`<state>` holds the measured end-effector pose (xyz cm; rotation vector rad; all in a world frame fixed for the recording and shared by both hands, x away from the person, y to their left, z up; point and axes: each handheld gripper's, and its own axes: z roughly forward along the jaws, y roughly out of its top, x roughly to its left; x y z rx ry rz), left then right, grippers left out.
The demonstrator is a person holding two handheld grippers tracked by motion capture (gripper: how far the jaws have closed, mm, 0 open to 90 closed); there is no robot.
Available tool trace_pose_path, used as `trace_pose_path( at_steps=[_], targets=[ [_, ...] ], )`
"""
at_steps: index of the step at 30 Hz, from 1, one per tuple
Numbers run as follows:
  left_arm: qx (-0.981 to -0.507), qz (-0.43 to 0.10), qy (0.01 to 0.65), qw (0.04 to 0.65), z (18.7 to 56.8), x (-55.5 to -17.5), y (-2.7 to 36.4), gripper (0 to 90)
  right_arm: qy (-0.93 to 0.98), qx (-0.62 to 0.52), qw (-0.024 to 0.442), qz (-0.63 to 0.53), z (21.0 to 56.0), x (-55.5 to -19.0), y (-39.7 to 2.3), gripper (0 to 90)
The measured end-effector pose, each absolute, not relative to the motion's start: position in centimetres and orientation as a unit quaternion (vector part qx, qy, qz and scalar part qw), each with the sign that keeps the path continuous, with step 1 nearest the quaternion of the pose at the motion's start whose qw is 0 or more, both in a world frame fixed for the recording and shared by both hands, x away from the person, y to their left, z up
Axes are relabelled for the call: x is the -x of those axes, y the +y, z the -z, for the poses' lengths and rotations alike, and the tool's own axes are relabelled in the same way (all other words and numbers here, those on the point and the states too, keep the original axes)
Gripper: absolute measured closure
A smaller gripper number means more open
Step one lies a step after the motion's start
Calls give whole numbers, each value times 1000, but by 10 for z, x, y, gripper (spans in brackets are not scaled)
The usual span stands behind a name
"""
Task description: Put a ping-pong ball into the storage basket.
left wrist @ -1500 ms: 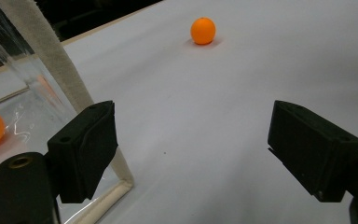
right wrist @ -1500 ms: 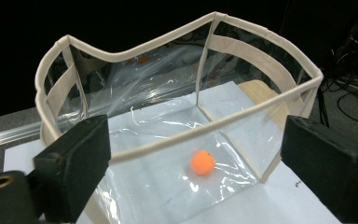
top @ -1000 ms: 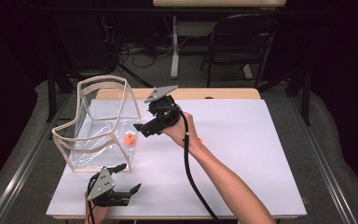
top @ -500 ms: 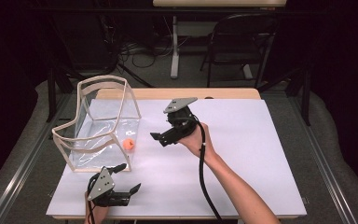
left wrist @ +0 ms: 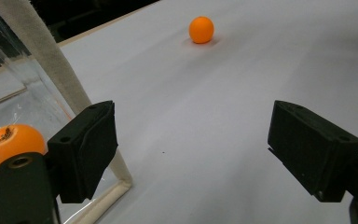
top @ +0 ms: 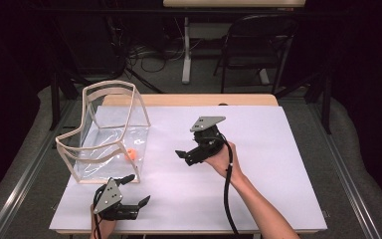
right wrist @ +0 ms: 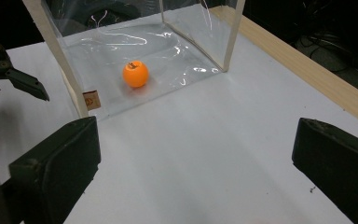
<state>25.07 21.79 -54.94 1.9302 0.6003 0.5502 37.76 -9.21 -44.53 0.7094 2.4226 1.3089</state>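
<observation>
Only an unreadable tag (right wrist: 91,99) beside ball (right wrist: 135,74)

Orange ball (right wrist: 135,74) — inside clear bag (top: 110,130)

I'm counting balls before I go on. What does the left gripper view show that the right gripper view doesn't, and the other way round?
Left gripper view, not the right: a loose orange ball lying on the open white table.
Right gripper view, not the left: the wooden table edge and a small tag on the container's frame.
Both: the clear container with a marked orange ball inside.
</observation>
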Motion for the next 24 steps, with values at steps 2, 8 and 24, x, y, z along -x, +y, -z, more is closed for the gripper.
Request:
trace_pose_path(
  at_steps=[2, 8, 24],
  targets=[
    [-798, -228, 248, 499, 549, -251, 218, 157, 842, -250, 147, -455, 449, -376, -96, 5],
    [-798, -227, 250, 499, 550, -250, 218, 158, 846, -255, 142, -446, 463, -368, -106, 0],
    [-801, -231, 252, 491, 551, -246, 220, 157, 850, -269, 129, -434, 499, -358, -122, 0]
  ],
)
